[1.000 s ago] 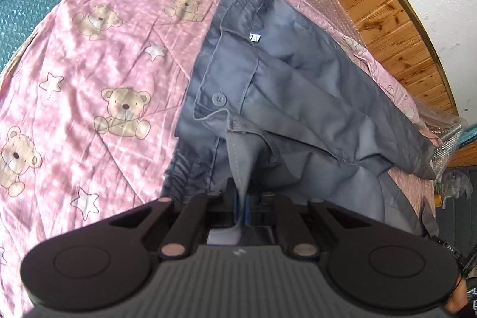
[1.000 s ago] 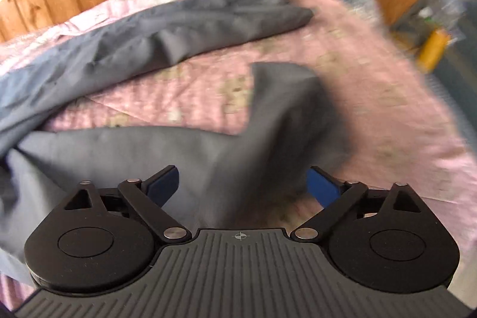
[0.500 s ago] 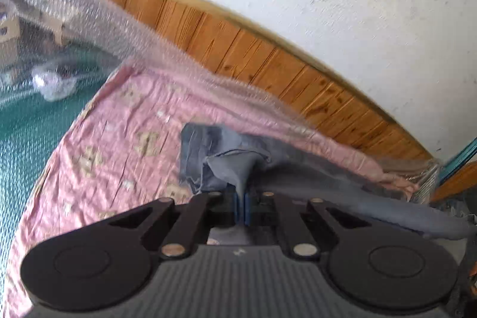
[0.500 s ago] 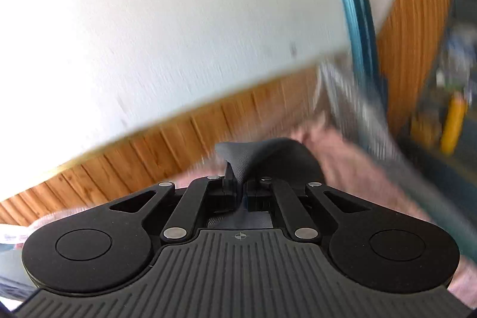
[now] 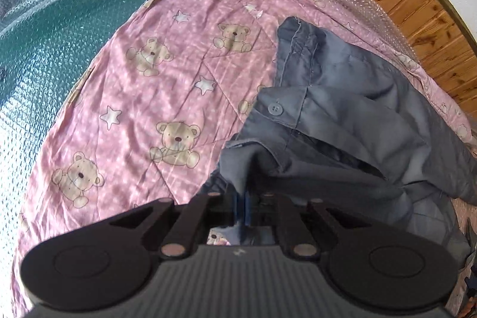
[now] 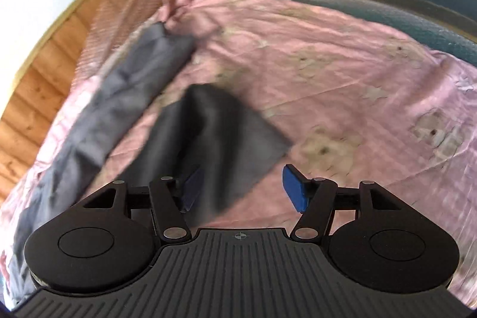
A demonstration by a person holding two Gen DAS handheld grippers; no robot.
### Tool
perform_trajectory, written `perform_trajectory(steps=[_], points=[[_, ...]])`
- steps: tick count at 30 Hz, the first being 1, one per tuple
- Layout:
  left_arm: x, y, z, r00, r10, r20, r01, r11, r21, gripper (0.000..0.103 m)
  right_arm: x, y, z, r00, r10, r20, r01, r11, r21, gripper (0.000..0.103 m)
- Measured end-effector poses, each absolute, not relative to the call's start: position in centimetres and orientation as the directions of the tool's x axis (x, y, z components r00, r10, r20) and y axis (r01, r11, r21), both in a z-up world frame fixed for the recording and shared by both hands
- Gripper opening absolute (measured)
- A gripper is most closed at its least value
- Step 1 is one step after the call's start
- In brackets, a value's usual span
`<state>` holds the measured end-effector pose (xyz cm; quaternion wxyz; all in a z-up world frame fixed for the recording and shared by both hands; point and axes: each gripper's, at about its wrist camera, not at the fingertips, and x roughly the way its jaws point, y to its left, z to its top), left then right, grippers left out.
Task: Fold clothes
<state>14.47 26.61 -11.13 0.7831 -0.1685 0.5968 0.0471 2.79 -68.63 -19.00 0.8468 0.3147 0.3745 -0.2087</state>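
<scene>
1. Seen from the left wrist, the grey trousers [image 5: 342, 115] lie rumpled on the pink bear-print sheet [image 5: 143, 85], waistband and button facing up, nothing squared or stacked. The left gripper [image 5: 243, 207] has its jaws pressed together on a fold of cloth near the waist, and that fold rises into the blue pads.
2. Seen from the right wrist, which is blurred, one leg stretches away toward the wooden wall panelling [image 6: 44, 85], and the other leg's end [image 6: 226, 139] lies on the sheet just ahead of the tool. The right gripper [image 6: 241, 188] stands spread wide; its left pad sits at or under the cloth edge, its right pad is clear of it, and it pinches nothing.
3. Judging by this, the legs are being laid out or brought together. Any next move calls for the waist pinch to hold and the right jaws to close on the leg end.
</scene>
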Motion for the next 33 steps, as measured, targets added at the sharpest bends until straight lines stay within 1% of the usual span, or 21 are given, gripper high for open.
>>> perform_trajectory(steps=[3,5,9,10,12,13,14,16,19,20,21,22,24,25,27,28,29,30,31,32,33], points=[[15.2,26.0,-11.1,0.277,-0.1,-0.956,-0.271,0.946,-0.178,0.005,5.4,-70.9,-19.6,0.636,-0.091,-0.766,0.524,0.78,0.343,0.066],[15.4,25.7,-11.3,0.266,-0.082,-0.961,-0.279,0.947,-0.158,0.006,8.2,-71.8,-20.2,0.631,-0.043,-0.775,0.438,0.844,0.31,0.079],[15.3,25.2,-11.3,0.252,-0.048,-0.967,-0.28,0.953,-0.12,0.006,13.5,-72.5,-21.5,0.595,0.107,-0.797,0.272,0.906,0.325,0.08],[15.3,25.2,-11.2,0.248,-0.041,-0.968,-0.28,0.954,-0.112,0.006,14.7,-72.6,-22.1,0.573,0.143,-0.807,0.248,0.908,0.336,0.076],[15.2,25.0,-11.1,0.245,-0.03,-0.969,-0.281,0.954,-0.1,0.007,15.7,-72.7,-22.3,0.547,0.179,-0.818,0.213,0.915,0.343,0.055],[15.2,25.0,-11.0,0.245,-0.026,-0.969,-0.283,0.954,-0.097,0.007,16.0,-72.7,-22.2,0.537,0.193,-0.821,0.197,0.918,0.345,0.022],[15.3,25.1,-10.8,0.246,-0.022,-0.969,-0.286,0.954,-0.094,0.007,15.9,-72.8,-21.4,0.554,0.196,-0.809,0.184,0.919,0.349,0.005],[15.3,25.1,-10.5,0.255,-0.022,-0.967,-0.292,0.951,-0.099,0.008,14.8,-73.5,-18.3,0.646,0.165,-0.746,0.178,0.917,0.357,0.003],[15.4,24.7,-10.1,0.267,-0.027,-0.963,-0.299,0.948,-0.11,0.008,11.0,-75.3,-11.5,0.823,0.034,-0.566,0.217,0.903,0.37,0.0],[15.3,24.5,-10.4,0.261,-0.031,-0.965,-0.292,0.95,-0.11,0.008,10.2,-76.2,-10.5,0.838,-0.037,-0.544,0.27,0.895,0.355,0.0],[15.2,24.3,-10.9,0.25,-0.043,-0.967,-0.284,0.952,-0.115,0.008,10.0,-77.6,-11.4,0.801,-0.129,-0.585,0.372,0.872,0.317,0.0],[15.1,24.1,-11.4,0.238,-0.054,-0.97,-0.276,0.954,-0.121,0.008,10.1,-79.2,-13.0,0.734,-0.217,-0.643,0.481,0.835,0.267,0.001],[15.0,23.7,-12.5,0.214,-0.076,-0.974,-0.26,0.957,-0.132,0.008,10.8,-81.4,-17.4,0.526,-0.27,-0.806,0.615,0.775,0.141,0.003],[14.9,23.6,-13.1,0.202,-0.087,-0.975,-0.252,0.958,-0.138,0.008,10.9,-81.0,-18.6,0.457,-0.276,-0.846,0.616,0.784,0.078,0.004],[14.7,23.2,-14.1,0.178,-0.109,-0.978,-0.236,0.96,-0.15,0.008,10.2,-78.2,-18.2,0.5,-0.219,-0.838,0.54,0.835,0.104,0.009],[14.4,23.1,-14.4,0.185,-0.121,-0.975,-0.235,0.958,-0.164,0.008,9.9,-76.6,-17.7,0.537,-0.161,-0.828,0.496,0.855,0.156,0.027],[14.0,23.0,-14.4,0.207,-0.128,-0.97,-0.233,0.956,-0.176,0.01,9.7,-74.8,-17.4,0.566,-0.098,-0.818,0.451,0.868,0.209,0.057],[13.5,22.9,-14.4,0.228,-0.131,-0.965,-0.227,0.956,-0.183,0.013,9.6,-73.1,-17.1,0.592,-0.048,-0.805,0.413,0.875,0.252,0.066],[13.2,22.7,-14.4,0.243,-0.133,-0.961,-0.223,0.956,-0.189,0.02,9.8,-71.3,-16.8,0.615,-0.005,-0.788,0.377,0.88,0.289,0.074],[12.7,22.5,-14.5,0.26,-0.136,-0.956,-0.216,0.957,-0.195,0.029,10.0,-69.6,-16.6,0.628,0.03,-0.778,0.349,0.882,0.315,0.076],[12.3,22.2,-14.6,0.282,-0.139,-0.949,-0.208,0.957,-0.202,0.034,10.5,-68.2,-16.7,0.631,0.056,-0.774,0.335,0.879,0.338,0.078]])
